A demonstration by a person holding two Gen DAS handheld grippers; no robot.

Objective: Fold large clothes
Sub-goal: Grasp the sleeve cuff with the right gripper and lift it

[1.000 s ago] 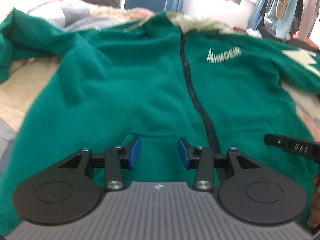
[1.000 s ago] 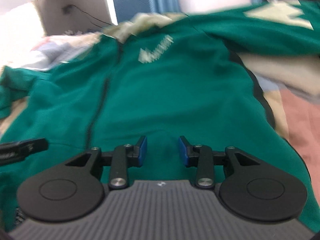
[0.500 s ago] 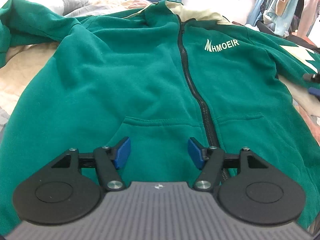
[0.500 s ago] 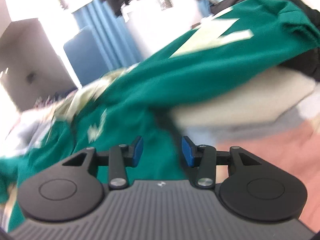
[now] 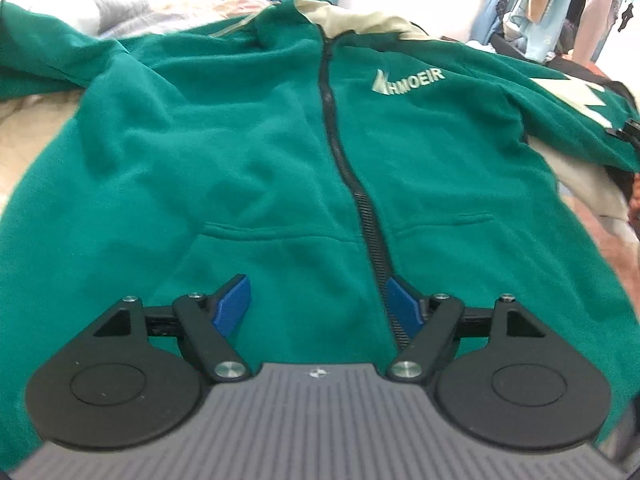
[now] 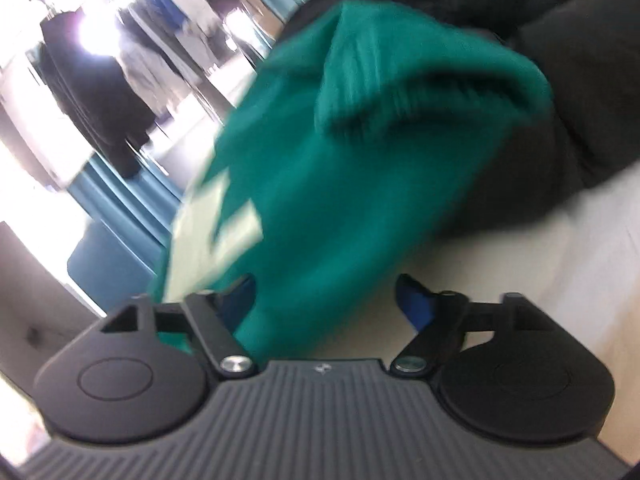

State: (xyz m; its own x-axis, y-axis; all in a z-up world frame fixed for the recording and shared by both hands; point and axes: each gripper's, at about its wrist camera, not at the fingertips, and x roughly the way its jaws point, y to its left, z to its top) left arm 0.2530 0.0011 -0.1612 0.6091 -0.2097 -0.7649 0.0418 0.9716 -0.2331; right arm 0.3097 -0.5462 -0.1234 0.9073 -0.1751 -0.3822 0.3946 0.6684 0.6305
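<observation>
The left tongs [image 5: 318, 300] have just been opening above the green zip hoodie [image 5: 248, 152], nothing between their pads. The right tongs [image 6: 326, 300] have swung from the hoodie's front out to its sleeve [image 6: 360, 152], rolled, and have also just been opening, the sleeve's cloth lying between them.

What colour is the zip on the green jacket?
Black; the zip shows best in the left wrist view.

The only readable lettering is the pale chest logo [image 5: 408, 83] on the green zip jacket [image 5: 240, 160], which spells "HMOEIR" after a pointed peak-like mark, while the pale shape on its sleeve carries no letters.
</observation>
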